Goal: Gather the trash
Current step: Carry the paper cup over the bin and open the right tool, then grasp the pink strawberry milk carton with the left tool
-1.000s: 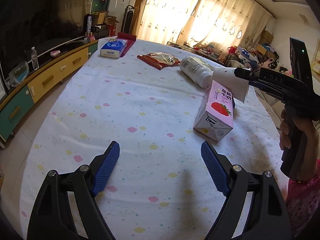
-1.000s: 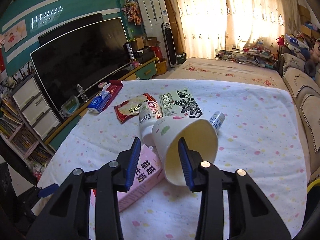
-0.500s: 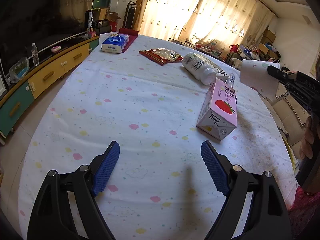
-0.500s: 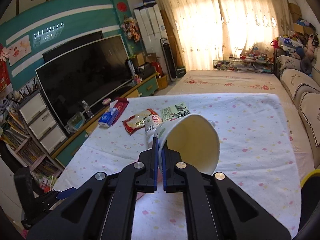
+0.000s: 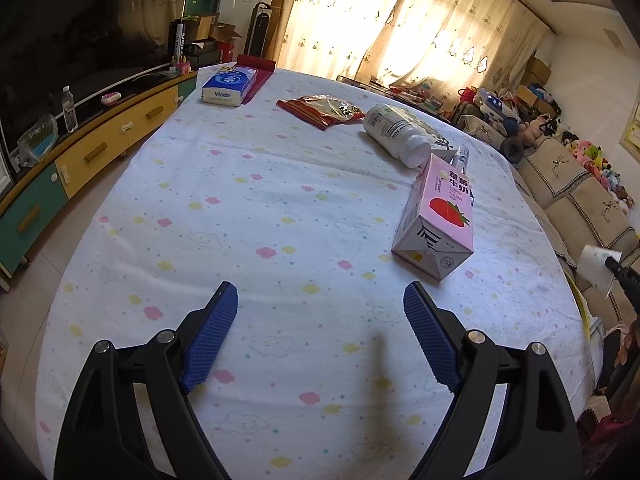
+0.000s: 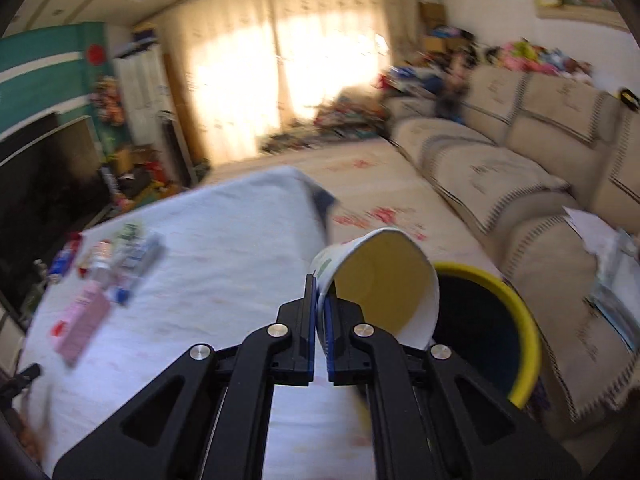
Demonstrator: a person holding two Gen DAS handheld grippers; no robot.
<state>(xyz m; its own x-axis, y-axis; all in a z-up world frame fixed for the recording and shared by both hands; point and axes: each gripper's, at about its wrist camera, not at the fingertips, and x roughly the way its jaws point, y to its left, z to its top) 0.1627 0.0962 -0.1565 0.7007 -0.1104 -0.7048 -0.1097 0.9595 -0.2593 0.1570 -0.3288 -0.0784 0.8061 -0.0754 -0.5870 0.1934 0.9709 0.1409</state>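
Cup (image 6: 384, 280) hangs over the bin (image 6: 520, 320), pinched by its wall in the right gripper (image 6: 319, 320), mouth tilted toward the yellow rim, so letting go should drop it in. Beside the bin, on the table (image 5: 280, 200), carton (image 5: 440, 216), bottle (image 5: 394, 132) and wrapper (image 5: 320, 110) wait. Left gripper (image 5: 320, 336) stands spread and empty above the cloth, ready for the carton.

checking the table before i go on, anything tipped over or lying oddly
Yes: the pink strawberry milk carton and the white bottle both lie on their sides on the tablecloth. No spill shows around either.
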